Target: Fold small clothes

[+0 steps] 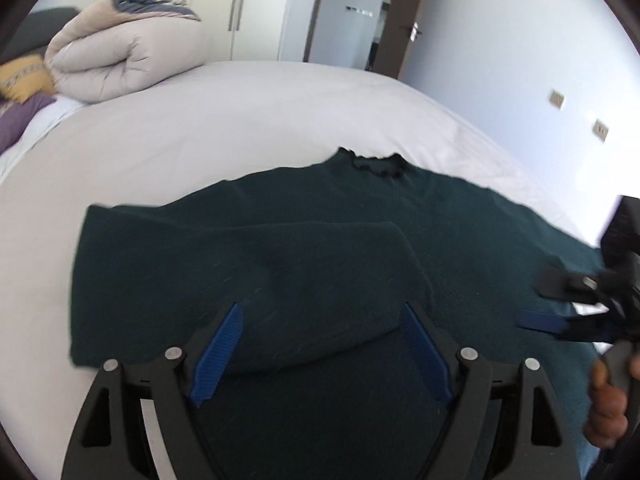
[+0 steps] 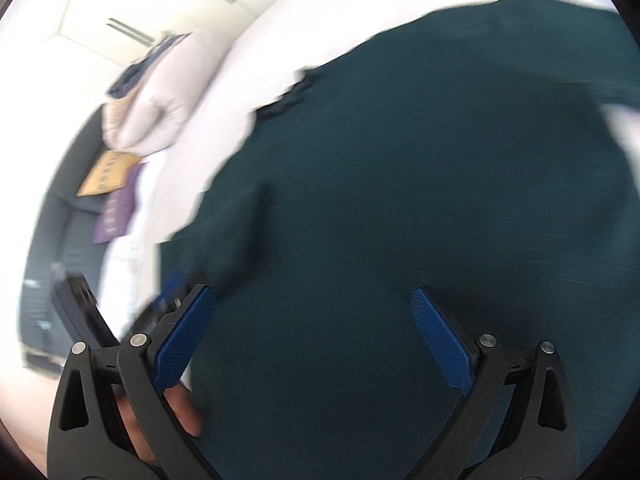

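Note:
A dark green sweater (image 1: 320, 240) lies spread on the white bed (image 1: 220, 120), collar (image 1: 376, 164) at the far side. Its left side is folded over the middle. My left gripper (image 1: 322, 312) is open and empty just above the folded part. My right gripper (image 1: 536, 308) shows at the right edge of the left wrist view, open, over the sweater's right side. In the right wrist view the sweater (image 2: 400, 200) fills the frame, blurred, and my right gripper (image 2: 314, 300) is open and empty above it. The left gripper (image 2: 168, 296) shows at the lower left.
A rolled beige duvet (image 1: 124, 56) lies at the bed's far left, with a yellow cushion (image 1: 24, 80) and a purple one (image 1: 20, 120) beside it. Wardrobe doors (image 1: 240, 0) and an open door (image 1: 408, 16) stand beyond the bed.

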Demonstrator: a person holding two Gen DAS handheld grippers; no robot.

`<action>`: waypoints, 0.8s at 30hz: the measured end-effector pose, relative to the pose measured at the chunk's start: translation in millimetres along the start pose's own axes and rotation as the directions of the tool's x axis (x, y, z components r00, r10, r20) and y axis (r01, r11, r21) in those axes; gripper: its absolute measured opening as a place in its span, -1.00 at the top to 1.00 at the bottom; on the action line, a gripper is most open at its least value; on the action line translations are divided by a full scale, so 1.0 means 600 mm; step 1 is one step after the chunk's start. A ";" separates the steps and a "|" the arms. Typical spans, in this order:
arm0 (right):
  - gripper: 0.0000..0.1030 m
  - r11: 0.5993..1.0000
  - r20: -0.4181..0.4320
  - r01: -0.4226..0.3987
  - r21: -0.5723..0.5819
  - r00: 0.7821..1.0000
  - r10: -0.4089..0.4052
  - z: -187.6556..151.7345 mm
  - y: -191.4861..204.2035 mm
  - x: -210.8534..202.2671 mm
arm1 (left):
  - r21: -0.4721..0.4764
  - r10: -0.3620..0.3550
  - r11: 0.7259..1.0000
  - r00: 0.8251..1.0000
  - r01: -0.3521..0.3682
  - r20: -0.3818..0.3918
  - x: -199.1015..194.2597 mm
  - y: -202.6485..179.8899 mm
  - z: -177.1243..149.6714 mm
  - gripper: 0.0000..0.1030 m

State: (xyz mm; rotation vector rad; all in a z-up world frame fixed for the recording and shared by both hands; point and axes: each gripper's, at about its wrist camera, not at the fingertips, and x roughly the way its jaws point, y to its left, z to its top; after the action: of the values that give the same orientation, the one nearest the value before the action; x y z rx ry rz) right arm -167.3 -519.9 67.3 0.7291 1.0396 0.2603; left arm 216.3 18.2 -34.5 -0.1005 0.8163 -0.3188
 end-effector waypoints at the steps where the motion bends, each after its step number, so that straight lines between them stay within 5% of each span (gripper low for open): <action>1: -0.83 0.999 -0.032 -0.042 0.005 0.999 0.042 0.013 0.018 0.028 | -0.034 -0.011 0.999 1.000 0.011 0.010 -0.013 0.016 -0.007 -0.60; 4: -0.67 0.994 -0.119 -0.101 0.044 0.987 0.105 0.048 0.055 0.118 | -0.107 -0.043 0.993 0.998 0.047 0.040 -0.040 0.054 -0.029 -0.60; 10: -0.50 0.990 -0.184 -0.050 0.132 0.980 0.074 0.085 0.092 0.237 | -0.199 -0.066 0.977 0.994 0.081 0.082 -0.057 0.116 -0.061 -0.59; 15: 0.78 0.999 -0.201 0.043 0.029 0.979 -0.036 0.101 0.124 0.281 | -0.288 -0.085 0.950 0.988 0.121 0.132 -0.072 0.160 -0.059 -0.47; 24: 0.87 0.981 -0.034 0.159 -0.114 0.986 -0.163 0.150 0.127 0.209 | -0.344 -0.031 0.935 0.985 0.088 0.169 -0.098 0.201 -0.041 -0.20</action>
State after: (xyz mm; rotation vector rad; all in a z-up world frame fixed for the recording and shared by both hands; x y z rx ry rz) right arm -16.9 -436.3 58.0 0.5375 1.1103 0.1932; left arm 189.9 152.1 -35.6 -0.4818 0.7030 -0.2155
